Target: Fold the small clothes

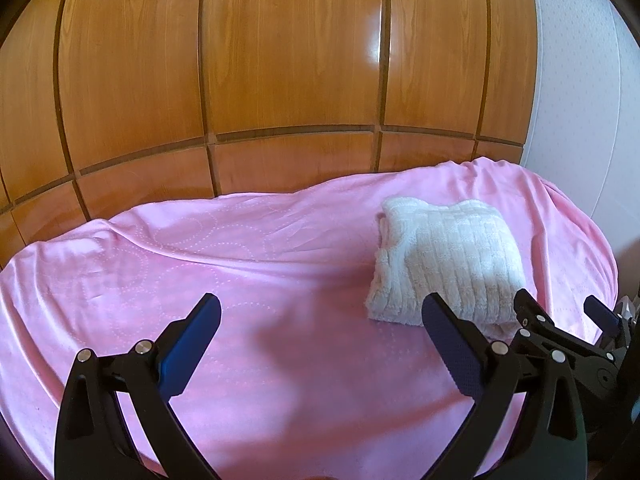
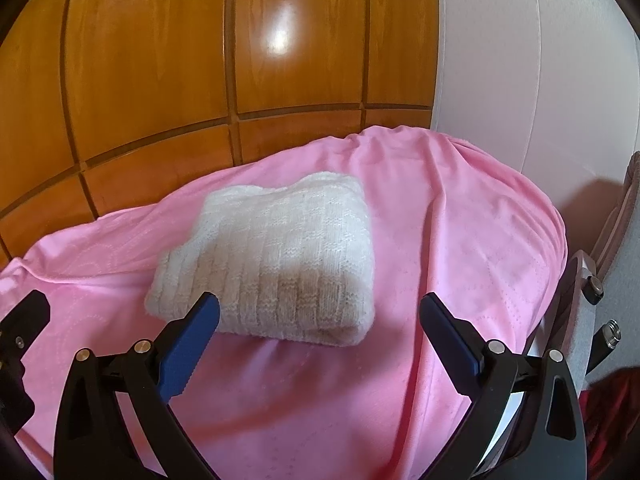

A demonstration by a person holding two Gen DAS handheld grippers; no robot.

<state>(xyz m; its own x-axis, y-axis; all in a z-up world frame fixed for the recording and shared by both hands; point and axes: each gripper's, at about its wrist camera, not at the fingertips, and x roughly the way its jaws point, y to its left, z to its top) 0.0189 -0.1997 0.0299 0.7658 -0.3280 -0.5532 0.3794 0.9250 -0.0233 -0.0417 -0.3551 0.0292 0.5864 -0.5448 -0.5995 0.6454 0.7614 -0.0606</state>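
A white knitted garment lies folded into a compact rectangle on a pink blanket. It also shows in the right wrist view, just ahead of the fingers. My left gripper is open and empty, hovering over bare blanket to the left of the garment. My right gripper is open and empty, just in front of the garment's near edge. The right gripper also shows at the right edge of the left wrist view.
Glossy wooden wardrobe panels stand right behind the blanket. A white wall is at the right. The blanket drops off at its right edge, where chair parts and dark metal pieces stand.
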